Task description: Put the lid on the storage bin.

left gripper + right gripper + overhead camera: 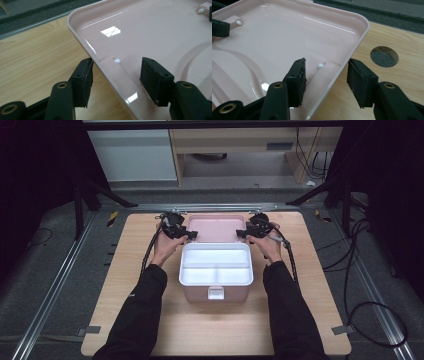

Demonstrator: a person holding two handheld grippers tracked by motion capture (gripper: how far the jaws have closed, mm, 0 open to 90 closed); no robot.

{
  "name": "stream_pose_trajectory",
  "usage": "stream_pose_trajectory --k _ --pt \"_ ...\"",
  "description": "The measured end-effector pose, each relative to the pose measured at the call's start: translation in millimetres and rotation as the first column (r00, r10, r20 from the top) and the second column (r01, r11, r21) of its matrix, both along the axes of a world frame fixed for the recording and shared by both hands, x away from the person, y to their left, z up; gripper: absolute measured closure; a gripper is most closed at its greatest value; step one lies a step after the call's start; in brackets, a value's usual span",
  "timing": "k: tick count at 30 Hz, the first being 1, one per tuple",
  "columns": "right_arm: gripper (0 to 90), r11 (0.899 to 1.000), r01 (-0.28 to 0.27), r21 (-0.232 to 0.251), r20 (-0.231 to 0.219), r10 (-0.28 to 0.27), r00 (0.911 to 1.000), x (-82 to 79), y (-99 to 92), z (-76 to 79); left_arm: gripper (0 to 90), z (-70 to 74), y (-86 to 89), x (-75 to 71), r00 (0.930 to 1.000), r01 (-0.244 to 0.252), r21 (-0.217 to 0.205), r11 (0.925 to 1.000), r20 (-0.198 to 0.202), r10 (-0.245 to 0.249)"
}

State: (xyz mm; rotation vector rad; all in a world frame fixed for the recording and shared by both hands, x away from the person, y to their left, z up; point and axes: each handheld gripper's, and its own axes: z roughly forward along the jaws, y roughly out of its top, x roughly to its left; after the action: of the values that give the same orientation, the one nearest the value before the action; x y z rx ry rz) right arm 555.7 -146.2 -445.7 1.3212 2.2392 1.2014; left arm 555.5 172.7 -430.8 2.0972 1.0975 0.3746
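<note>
Pink lid [216,228] lying flat behind white tray [216,265], blocking middle; bare surface [140,320] staying passable left, right, front of box.

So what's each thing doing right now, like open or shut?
Pink box: open, standing on the table.
Pink lid: swung back, lying flat behind the box, inside facing up.
White tray: sitting in the top of the box, compartments empty.
White latch: undone.
Left gripper: open, jaws astride the lid's rim.
Right gripper: open, jaws astride the lid's rim.

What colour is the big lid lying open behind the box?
Pale pink. The lid shows best in the left gripper view.
</note>
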Motion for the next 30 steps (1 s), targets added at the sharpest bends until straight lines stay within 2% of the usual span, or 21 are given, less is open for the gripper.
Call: stream_pose_trajectory --k 3,6,7,8,9,11,13,21,30 --pt "50.4 1.000 -0.001 0.008 0.007 0.001 1.0000 -1.0 -1.0 2.8 47.0 1.9 0.5 -0.6 1.0000 -0.007 0.003 1.0000 0.007 0.007" --pt "51.2 1.000 -0.001 0.004 0.034 0.000 0.9994 -3.3 -1.3 8.1 50.3 9.4 4.0 -3.5 0.9992 -0.019 -0.035 0.9992 0.034 0.020" --pt "51.2 1.000 -0.001 0.004 0.034 0.000 0.9994 -3.3 -1.3 8.1 51.1 9.4 4.0 -3.5 0.9992 -0.019 -0.035 0.9992 0.034 0.020" --pt "51.8 1.000 0.007 0.031 0.060 -0.008 0.9982 -5.3 -2.9 13.7 51.6 15.5 6.7 -5.8 0.9981 -0.015 -0.059 0.9982 0.060 0.018" --pt "52.0 0.999 0.008 0.041 0.072 -0.011 0.9973 -6.0 -3.5 15.9 51.8 15.5 6.7 -5.8 0.9981 -0.015 -0.059 0.9982 0.060 0.018" --pt "52.5 0.998 0.013 0.063 0.096 -0.019 0.9952 -8.7 -4.3 22.7 52.2 24.9 11.4 -9.2 0.9961 -0.012 -0.110 0.9939 0.086 0.021" --pt "52.9 0.997 0.015 0.074 0.117 -0.023 0.9929 -11.7 -4.9 29.7 53.2 30.6 13.6 -12.2 0.9945 -0.006 -0.129 0.9916 0.103 0.019" --pt "53.2 0.996 -0.001 0.086 0.188 -0.015 0.9821 -26.6 -6.8 54.7 54.4 53.2 16.8 -28.9 0.9874 0.025 -0.127 0.9916 0.158 -0.004" --pt "54.0 0.997 -0.012 0.079 0.234 -0.007 0.9721 -42.2 -7.1 72.0 55.5 68.1 17.9 -43.7 0.9800 0.049 -0.105 0.9933 0.197 -0.027"
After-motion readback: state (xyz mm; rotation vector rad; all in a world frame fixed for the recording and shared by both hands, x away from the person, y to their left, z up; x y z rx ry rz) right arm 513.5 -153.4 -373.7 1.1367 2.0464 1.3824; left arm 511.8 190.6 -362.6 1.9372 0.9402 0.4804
